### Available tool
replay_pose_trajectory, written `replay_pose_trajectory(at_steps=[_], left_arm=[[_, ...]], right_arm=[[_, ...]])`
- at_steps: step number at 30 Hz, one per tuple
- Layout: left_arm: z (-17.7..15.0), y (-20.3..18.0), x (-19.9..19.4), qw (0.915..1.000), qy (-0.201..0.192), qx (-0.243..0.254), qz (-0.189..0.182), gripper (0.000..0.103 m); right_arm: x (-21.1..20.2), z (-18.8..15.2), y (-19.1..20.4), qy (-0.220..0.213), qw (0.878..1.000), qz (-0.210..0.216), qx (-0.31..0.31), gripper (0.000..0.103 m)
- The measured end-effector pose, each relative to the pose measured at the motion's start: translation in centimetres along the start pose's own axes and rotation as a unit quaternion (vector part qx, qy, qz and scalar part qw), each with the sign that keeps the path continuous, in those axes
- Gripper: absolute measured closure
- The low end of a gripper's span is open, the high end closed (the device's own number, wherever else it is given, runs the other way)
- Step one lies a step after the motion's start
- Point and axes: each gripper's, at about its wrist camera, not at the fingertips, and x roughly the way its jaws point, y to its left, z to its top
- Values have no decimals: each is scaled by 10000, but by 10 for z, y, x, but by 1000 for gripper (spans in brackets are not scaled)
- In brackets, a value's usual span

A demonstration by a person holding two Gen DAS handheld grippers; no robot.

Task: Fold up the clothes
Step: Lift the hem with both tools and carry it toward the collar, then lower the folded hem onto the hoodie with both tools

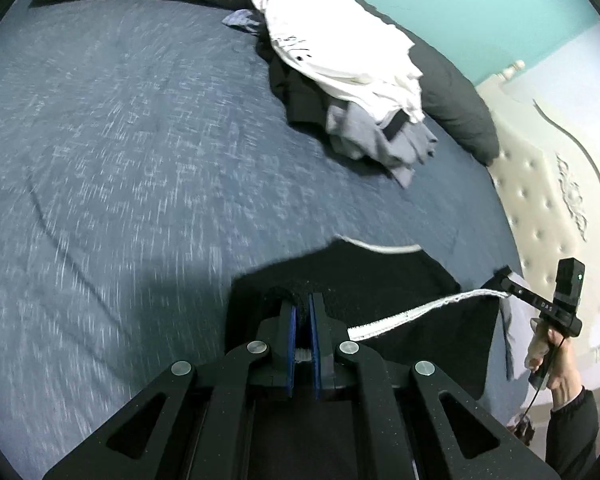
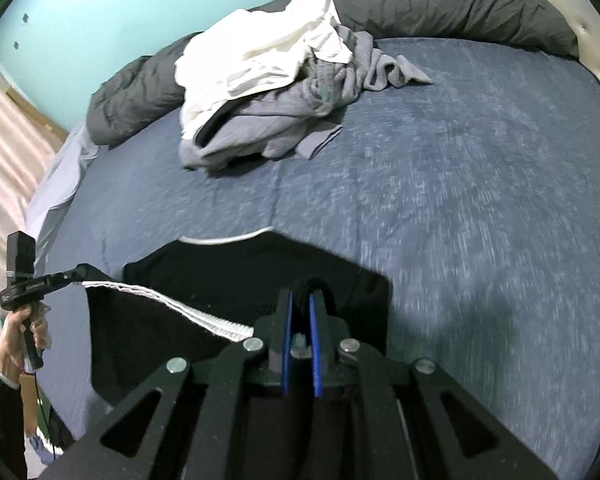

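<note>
A black garment with a white knit hem (image 1: pixel 380 280) hangs stretched between my two grippers above the blue bedspread (image 1: pixel 140 160). My left gripper (image 1: pixel 303 304) is shut on one corner of it. My right gripper (image 2: pixel 300 300) is shut on the other corner and also shows in the left wrist view (image 1: pixel 504 276). In the right wrist view the garment (image 2: pixel 228 280) spans to the left gripper (image 2: pixel 80 270) at the left. The white hem runs taut between the grippers.
A pile of unfolded clothes (image 1: pixel 340 64), white, grey and black, lies at the far side of the bed, also in the right wrist view (image 2: pixel 268 92). A dark grey duvet (image 2: pixel 460 4) is bunched along the far edge. A cream tufted headboard (image 1: pixel 548 184) stands at the right.
</note>
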Motion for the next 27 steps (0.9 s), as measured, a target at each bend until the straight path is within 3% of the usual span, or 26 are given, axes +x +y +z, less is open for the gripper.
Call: replay_pose_trajectory(at_steps=[5, 8, 11, 12, 14, 17, 23, 27], left_arm=[[12, 19, 29, 9993, -104, -340, 97, 94], [9, 25, 41, 9988, -107, -458, 123, 82], [7, 24, 29, 9983, -399, -371, 191, 73], [6, 23, 24, 9980, -497, -308, 242, 70], [3, 16, 14, 9972, -618, -33, 418, 70], [-7, 7, 9, 9957, -660, 307, 572, 69], [-28, 9, 22, 9948, -495, 518, 725, 69], [-35, 18, 35, 9938, -382, 603, 858, 69]], right_arm=[[37, 22, -7, -50, 9999, -122, 91, 96], [55, 28, -13, -128, 9994, -238, 229, 94], [65, 29, -24, -323, 9972, -475, 488, 87], [60, 28, -31, -483, 9959, -444, 618, 79], [49, 24, -40, -744, 9939, -323, 749, 74], [39, 15, -35, -777, 9959, -321, 328, 74], [51, -7, -19, -462, 9986, -216, -101, 74], [61, -16, -28, -426, 9986, -322, 29, 74]])
